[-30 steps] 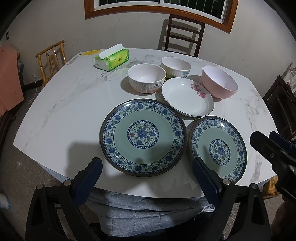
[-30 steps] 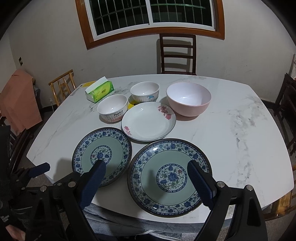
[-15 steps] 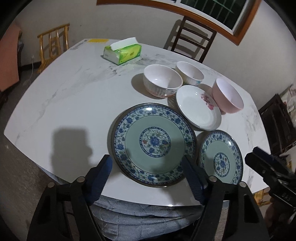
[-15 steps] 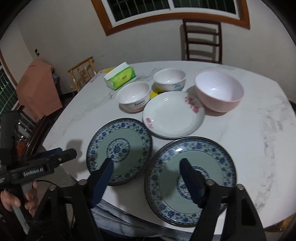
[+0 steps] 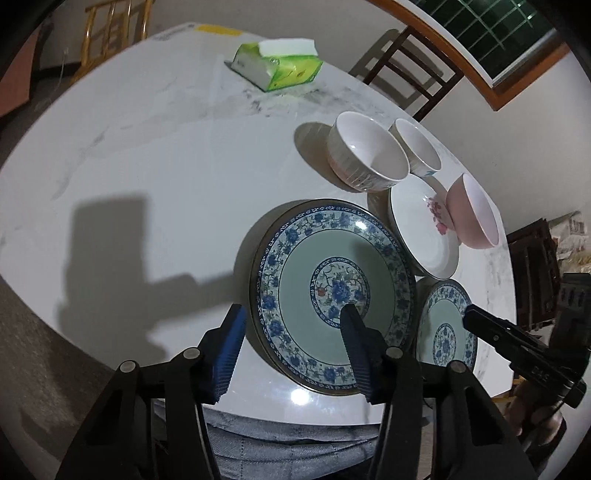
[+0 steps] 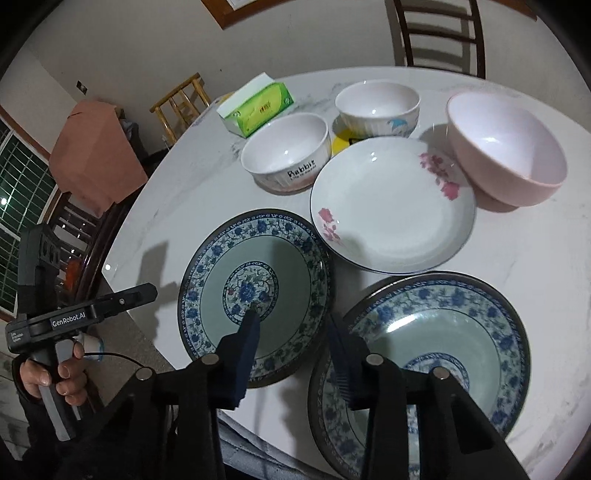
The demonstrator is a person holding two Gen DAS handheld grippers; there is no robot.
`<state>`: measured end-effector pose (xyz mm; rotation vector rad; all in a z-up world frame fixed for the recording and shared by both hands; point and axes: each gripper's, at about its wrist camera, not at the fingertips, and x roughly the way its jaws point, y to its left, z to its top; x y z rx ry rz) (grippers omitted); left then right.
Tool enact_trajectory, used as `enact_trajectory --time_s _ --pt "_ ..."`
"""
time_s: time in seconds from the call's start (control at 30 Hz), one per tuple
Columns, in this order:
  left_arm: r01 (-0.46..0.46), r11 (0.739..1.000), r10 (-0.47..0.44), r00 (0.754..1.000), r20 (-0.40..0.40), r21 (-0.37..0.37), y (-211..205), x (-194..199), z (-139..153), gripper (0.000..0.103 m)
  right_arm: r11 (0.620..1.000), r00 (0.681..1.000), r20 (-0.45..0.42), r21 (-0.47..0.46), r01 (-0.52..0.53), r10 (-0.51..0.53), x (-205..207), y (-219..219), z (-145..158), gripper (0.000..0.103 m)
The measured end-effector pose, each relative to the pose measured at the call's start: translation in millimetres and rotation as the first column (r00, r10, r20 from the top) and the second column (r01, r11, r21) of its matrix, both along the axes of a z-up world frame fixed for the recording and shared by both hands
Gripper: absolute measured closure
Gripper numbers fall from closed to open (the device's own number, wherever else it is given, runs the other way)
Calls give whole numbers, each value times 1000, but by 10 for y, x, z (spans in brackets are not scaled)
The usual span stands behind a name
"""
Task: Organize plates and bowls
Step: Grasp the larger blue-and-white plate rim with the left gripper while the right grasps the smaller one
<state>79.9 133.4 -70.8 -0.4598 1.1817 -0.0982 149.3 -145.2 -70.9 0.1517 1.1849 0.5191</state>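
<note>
Since our left gripper (image 5: 291,310), spread wide, sits over its rim, the left blue plate (image 5: 303,258) lies at one o'clock; our right gripper (image 6: 292,317) is spread too.

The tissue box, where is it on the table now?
The tissue box stands at the far left of the table in the right wrist view, behind the Rabbit bowl.

Domestic dining room. A white marble-topped table (image 6: 517,280) stands ahead of both grippers, set with patterned plates (image 6: 255,306) and bowls (image 6: 506,147). A tissue box (image 6: 258,105) lies at its far side. Beyond stand a dark wooden chair (image 6: 439,33), a bamboo chair (image 6: 181,103), and a wood-framed barred window (image 5: 491,44).
</note>
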Motion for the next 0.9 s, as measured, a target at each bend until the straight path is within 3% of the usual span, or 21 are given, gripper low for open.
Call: enact_trajectory --time_s 0.33,0.4,0.9 --pt "-16 1000 16 999 -31 3 142 118 -219 57 999 998 -68 -33 -13 10 268 63 -275 80" --pt "-13 1000 13 999 -39 -5 159 135 -260 64 999 997 -73 -45 -15 12 311 67 -320 80" --pt "8 1000 -10 998 -66 -28 202 204 -446 65 999 992 -124 -37 -29 24 543 39 -597 81"
